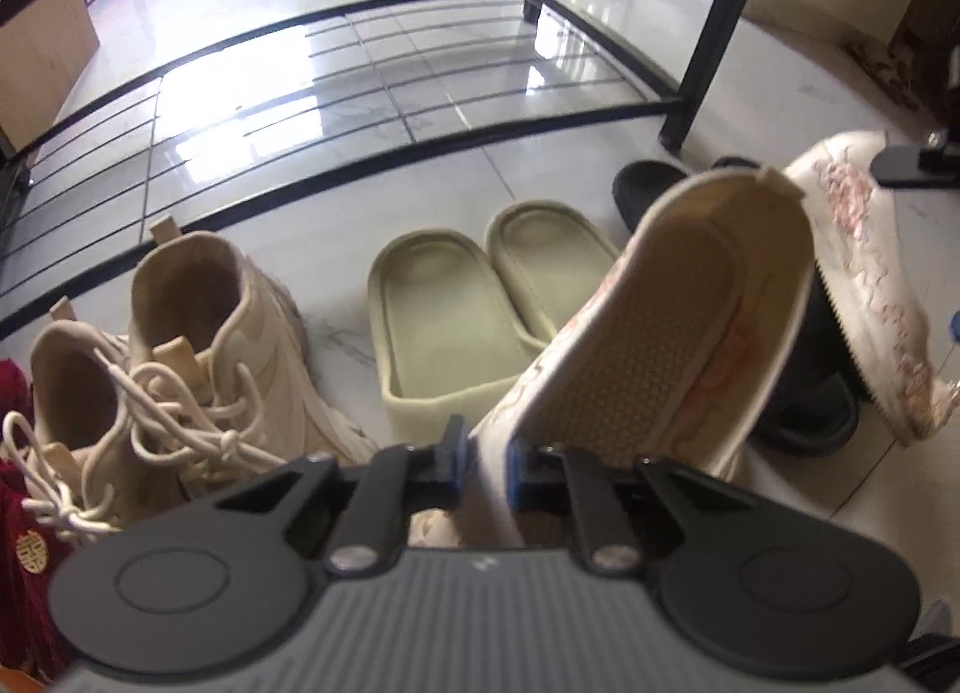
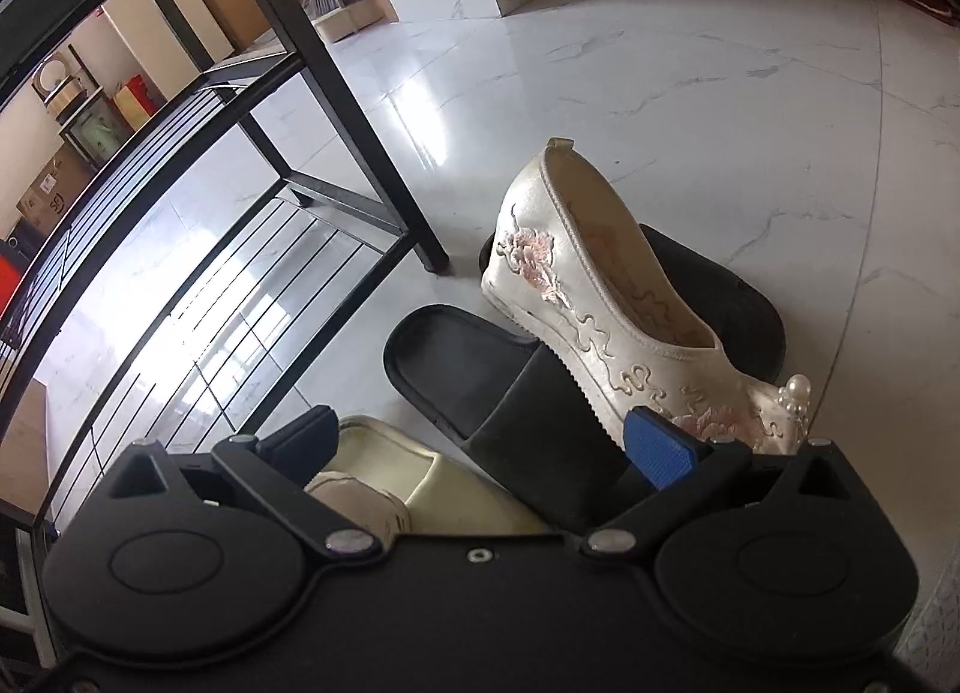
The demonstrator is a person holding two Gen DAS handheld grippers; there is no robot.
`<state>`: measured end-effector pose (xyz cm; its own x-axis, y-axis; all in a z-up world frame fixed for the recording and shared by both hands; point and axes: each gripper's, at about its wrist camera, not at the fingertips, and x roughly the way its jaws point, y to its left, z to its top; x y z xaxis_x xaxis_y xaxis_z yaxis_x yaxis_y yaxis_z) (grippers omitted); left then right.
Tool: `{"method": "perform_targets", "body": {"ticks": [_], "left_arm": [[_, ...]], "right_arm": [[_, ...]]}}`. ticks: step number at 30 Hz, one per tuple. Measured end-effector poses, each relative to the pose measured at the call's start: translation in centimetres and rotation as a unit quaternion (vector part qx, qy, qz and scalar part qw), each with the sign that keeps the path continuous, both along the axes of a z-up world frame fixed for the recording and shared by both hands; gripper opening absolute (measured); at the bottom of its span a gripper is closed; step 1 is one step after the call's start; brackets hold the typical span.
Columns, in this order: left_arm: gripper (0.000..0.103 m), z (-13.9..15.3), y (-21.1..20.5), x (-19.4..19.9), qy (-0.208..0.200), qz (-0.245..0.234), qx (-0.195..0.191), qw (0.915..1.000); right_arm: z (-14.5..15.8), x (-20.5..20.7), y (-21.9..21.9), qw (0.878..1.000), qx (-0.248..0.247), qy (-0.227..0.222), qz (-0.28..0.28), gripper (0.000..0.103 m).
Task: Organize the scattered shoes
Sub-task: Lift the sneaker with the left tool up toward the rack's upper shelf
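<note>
While left tongs (image 1: 487,468) pinch the embroidered shoe's (image 1: 660,321) rim, right tongs (image 2: 480,447) gape empty.

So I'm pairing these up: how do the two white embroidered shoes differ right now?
The white embroidered shoe in the left gripper is lifted and tilted; its mate lies across the black slides. The held one shows its insole; the mate shows its flowered side. Both share pink floral embroidery.

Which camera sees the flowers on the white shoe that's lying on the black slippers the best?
The right wrist view. There the embroidered shoe shows its whole side, pink flowers and pearl toe, resting across the black slippers. The left wrist view catches only its blurred side at the right edge, partly behind the matching shoe that the left gripper holds.
</note>
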<state>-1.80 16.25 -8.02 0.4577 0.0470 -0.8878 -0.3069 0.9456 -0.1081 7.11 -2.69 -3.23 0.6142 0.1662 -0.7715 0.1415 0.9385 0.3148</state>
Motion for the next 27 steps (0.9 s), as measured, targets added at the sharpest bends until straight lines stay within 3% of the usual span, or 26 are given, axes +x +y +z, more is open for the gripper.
{"method": "perform_targets", "body": {"ticks": [10, 18, 27], "left_arm": [[0.012, 3.1, 0.0, -0.4, -0.056, 0.012, -0.018, 0.9982], [0.012, 6.0, 4.8, -2.8, -0.104, 0.094, -0.049, 0.9889], [0.012, 7.4, 11.1, -9.1, -0.134, 0.172, -0.033, 0.9754]], "right_arm": [[-0.1, 0.0, -0.3, 1.0, 0.014, 0.001, -0.003, 0.103], [-0.1, 0.0, -0.4, 1.0, 0.016, 0.002, -0.005, 0.103], [0.0, -0.1, 0.2, 1.0, 0.018, -0.005, 0.014, 0.103]]}}
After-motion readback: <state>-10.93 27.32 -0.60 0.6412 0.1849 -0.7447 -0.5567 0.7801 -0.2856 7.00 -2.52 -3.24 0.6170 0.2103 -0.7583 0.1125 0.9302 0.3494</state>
